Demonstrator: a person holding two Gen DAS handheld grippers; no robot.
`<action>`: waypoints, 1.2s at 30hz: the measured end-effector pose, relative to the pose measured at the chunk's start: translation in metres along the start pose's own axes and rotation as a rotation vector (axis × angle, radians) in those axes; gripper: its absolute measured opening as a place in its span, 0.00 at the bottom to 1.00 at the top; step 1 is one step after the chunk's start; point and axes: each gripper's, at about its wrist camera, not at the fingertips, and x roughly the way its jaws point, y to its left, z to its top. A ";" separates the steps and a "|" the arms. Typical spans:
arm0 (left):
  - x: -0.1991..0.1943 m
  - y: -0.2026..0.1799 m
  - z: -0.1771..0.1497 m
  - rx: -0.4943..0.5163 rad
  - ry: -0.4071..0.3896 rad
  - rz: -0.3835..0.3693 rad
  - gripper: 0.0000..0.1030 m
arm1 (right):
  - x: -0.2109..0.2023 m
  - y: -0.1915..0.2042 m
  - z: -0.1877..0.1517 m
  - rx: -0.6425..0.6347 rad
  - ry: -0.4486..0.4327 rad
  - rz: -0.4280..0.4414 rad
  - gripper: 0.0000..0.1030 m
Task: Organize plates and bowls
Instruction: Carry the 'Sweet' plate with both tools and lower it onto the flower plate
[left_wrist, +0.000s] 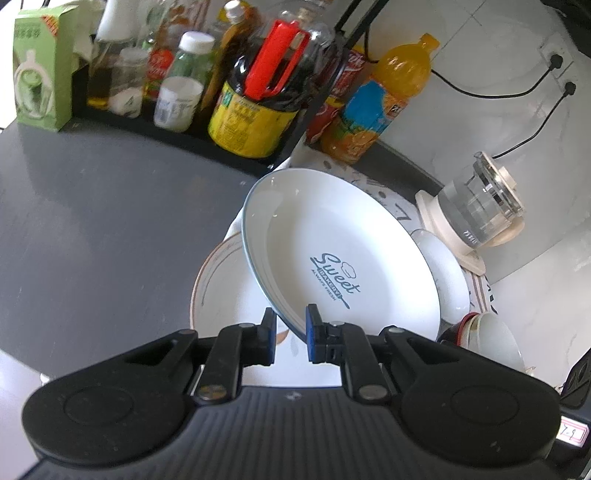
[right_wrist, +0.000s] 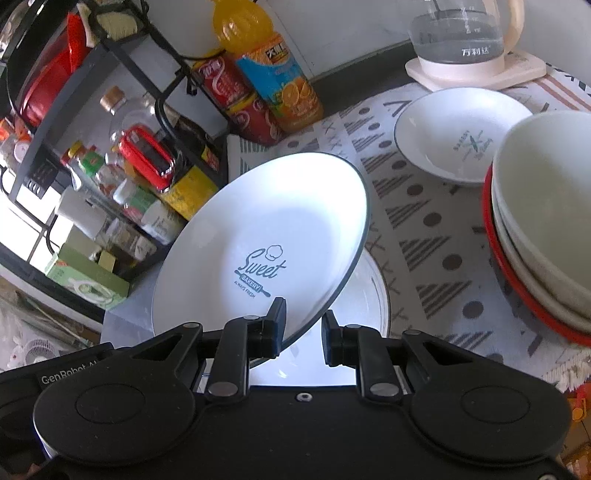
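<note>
Left wrist view: the left gripper (left_wrist: 290, 334) has its jaws narrowly parted astride the near rim of the tilted "Sweet Bakery" plate (left_wrist: 332, 251), apparently pinching it, above a brown-rimmed plate (left_wrist: 218, 291) on the grey counter (left_wrist: 92, 221). Right wrist view: the right gripper (right_wrist: 303, 330) straddles the same plate (right_wrist: 258, 236) at its lower edge, its right pad seemingly clear of the rim; only here appear the small logo bowl (right_wrist: 458, 136) and the stacked bowls (right_wrist: 546, 206) on the patterned cloth (right_wrist: 417, 229).
</note>
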 end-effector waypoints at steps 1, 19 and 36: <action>0.000 0.001 -0.002 -0.003 0.003 0.004 0.13 | 0.000 0.000 -0.001 -0.004 0.006 -0.002 0.18; 0.006 0.013 -0.030 -0.029 0.066 0.043 0.14 | 0.007 -0.006 -0.018 -0.043 0.081 -0.034 0.19; 0.005 0.013 -0.028 -0.015 0.119 0.124 0.15 | 0.014 0.002 -0.018 -0.091 0.144 -0.055 0.19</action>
